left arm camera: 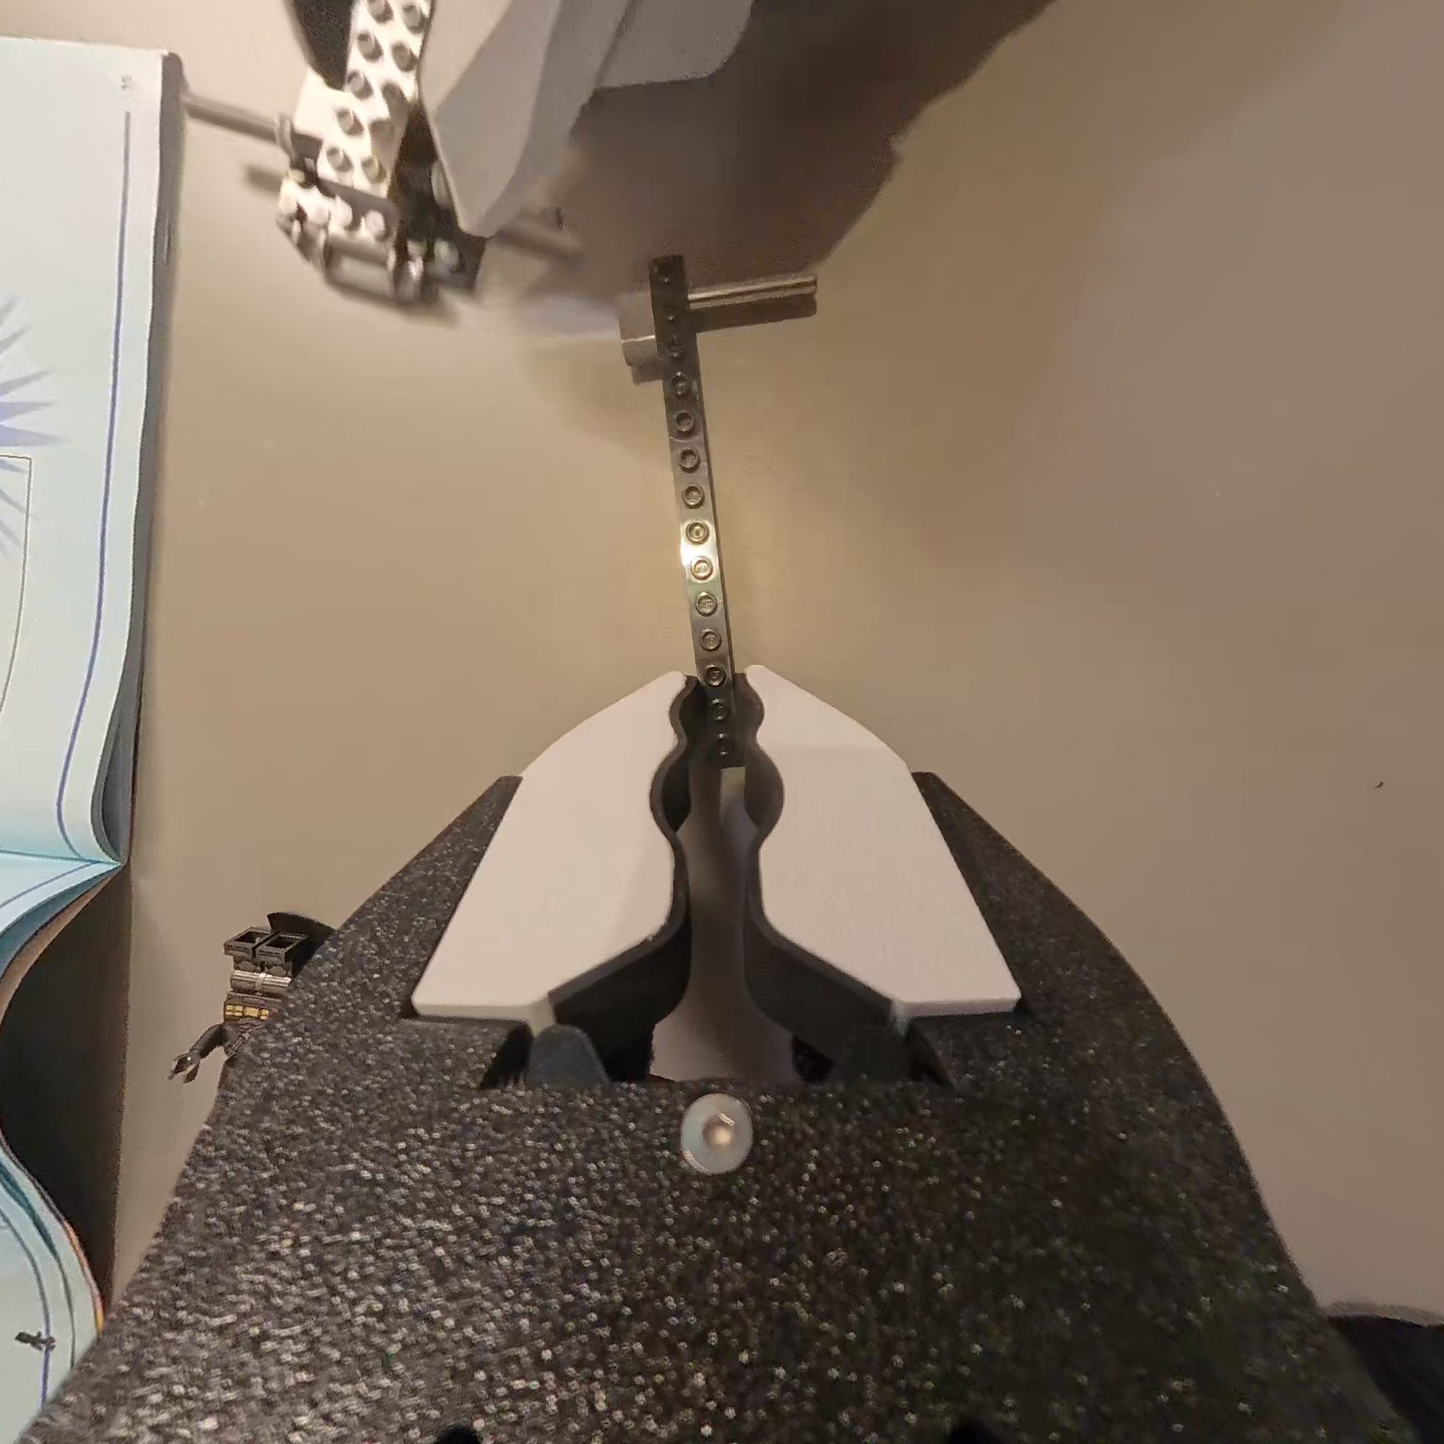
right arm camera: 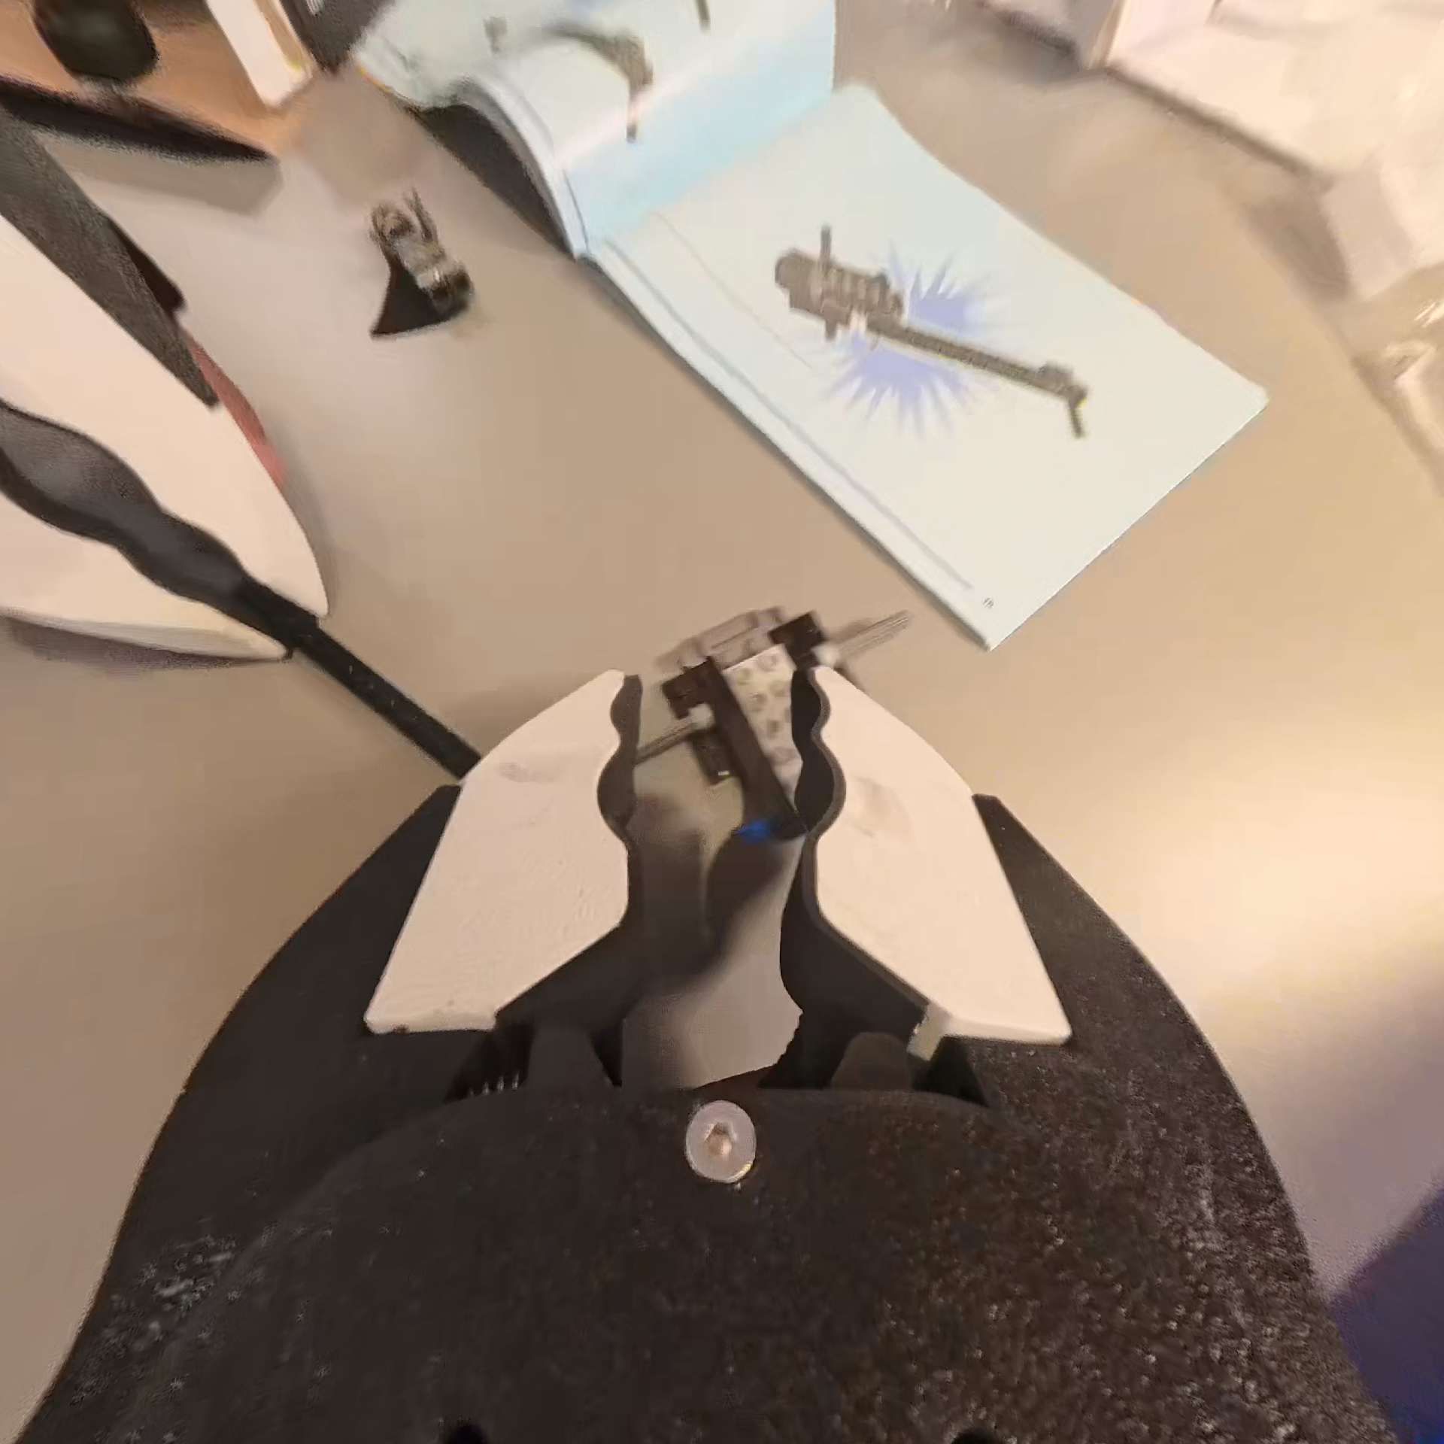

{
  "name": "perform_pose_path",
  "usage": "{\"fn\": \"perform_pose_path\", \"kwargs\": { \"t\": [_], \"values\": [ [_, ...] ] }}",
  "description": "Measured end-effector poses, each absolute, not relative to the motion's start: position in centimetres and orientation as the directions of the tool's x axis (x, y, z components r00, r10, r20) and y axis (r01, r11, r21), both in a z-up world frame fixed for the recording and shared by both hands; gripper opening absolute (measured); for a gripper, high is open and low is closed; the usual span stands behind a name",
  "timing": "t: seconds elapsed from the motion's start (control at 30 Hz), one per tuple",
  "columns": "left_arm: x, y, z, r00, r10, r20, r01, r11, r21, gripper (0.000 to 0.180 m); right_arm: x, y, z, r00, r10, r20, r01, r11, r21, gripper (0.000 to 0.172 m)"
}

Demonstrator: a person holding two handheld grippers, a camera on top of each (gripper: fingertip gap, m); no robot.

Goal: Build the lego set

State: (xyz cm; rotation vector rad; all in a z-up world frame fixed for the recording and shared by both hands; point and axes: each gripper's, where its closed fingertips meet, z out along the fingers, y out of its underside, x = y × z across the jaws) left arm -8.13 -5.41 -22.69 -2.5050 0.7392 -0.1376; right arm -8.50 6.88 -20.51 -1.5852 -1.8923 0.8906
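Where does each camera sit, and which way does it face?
Left wrist view: on the left gripper, looking along its fingers, clamped on a black studded strip; right gripper's fingers at top.
Right wrist view: on the right gripper, facing the open booklet, a brick assembly between its fingers.
Shared: strip, booklet, assembly, tabletop.

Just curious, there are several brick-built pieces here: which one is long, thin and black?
The black studded strip clamped between the left gripper fingers; the grey-and-black assembly is chunky.
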Motion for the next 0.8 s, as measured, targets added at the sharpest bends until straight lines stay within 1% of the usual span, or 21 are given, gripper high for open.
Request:
{"fn": "perform_pose_path", "kwargs": {
  "t": [0.07,0.13,0.2,0.27,0.37,0.43,0.57,0.7,0.73,0.77,0.8],
  "values": [
    [-7.9,-5.5,-22.6,0.839,-0.542,-0.050,-0.489,-0.710,-0.506,0.008,-8.9,7.5,-19.2,-0.157,0.988,0.007,0.595,0.100,-0.797,0.038],
    [-7.6,-5.8,-22.6,0.828,-0.559,-0.046,-0.503,-0.703,-0.504,0.008,-8.9,8.9,-18.3,-0.105,0.994,0.031,0.574,0.086,-0.814,0.038],
    [-7.3,-6.0,-22.5,0.817,-0.575,-0.041,-0.513,-0.693,-0.506,0.008,-8.7,10.2,-18.3,-0.060,0.998,0.024,0.584,0.054,-0.810,0.038],
    [-7.0,-6.1,-22.4,0.806,-0.591,-0.036,-0.522,-0.681,-0.514,0.008,-8.5,10.6,-19.0,-0.058,0.998,-0.006,0.615,0.030,-0.788,0.038],
    [-6.4,-6.2,-22.4,0.781,-0.622,-0.046,-0.552,-0.655,-0.515,0.008,-8.3,9.0,-20.6,-0.153,0.987,-0.053,0.668,0.064,-0.742,0.033],
    [-5.9,-6.1,-22.5,0.766,-0.642,-0.045,-0.567,-0.639,-0.520,0.008,-8.4,8.4,-21.3,-0.184,0.982,-0.031,0.680,0.104,-0.726,0.029],
    [-4.9,-5.8,-22.4,0.738,-0.673,-0.054,-0.589,-0.602,-0.539,0.008,-8.7,6.6,-21.3,-0.266,0.964,-0.012,0.656,0.172,-0.735,0.016],
    [-3.8,-5.9,-22.3,0.705,-0.707,-0.058,-0.615,-0.568,-0.547,0.008,-8.7,3.8,-21.2,-0.402,0.914,0.046,0.600,0.301,-0.741,0.013],
    [-3.6,-5.9,-22.4,0.699,-0.713,-0.054,-0.619,-0.566,-0.544,0.008,-8.7,3.1,-21.2,-0.431,0.900,0.058,0.586,0.328,-0.741,0.009],
    [-3.5,-6.0,-22.5,0.694,-0.718,-0.048,-0.623,-0.566,-0.540,0.008,-8.6,2.4,-21.2,-0.459,0.886,0.064,0.573,0.351,-0.740,0.009],
    [-3.4,-6.0,-22.7,0.691,-0.721,-0.046,-0.626,-0.566,-0.536,0.008,-8.5,1.7,-21.3,-0.492,0.868,0.066,0.566,0.377,-0.734,0.013]
  ]
}}
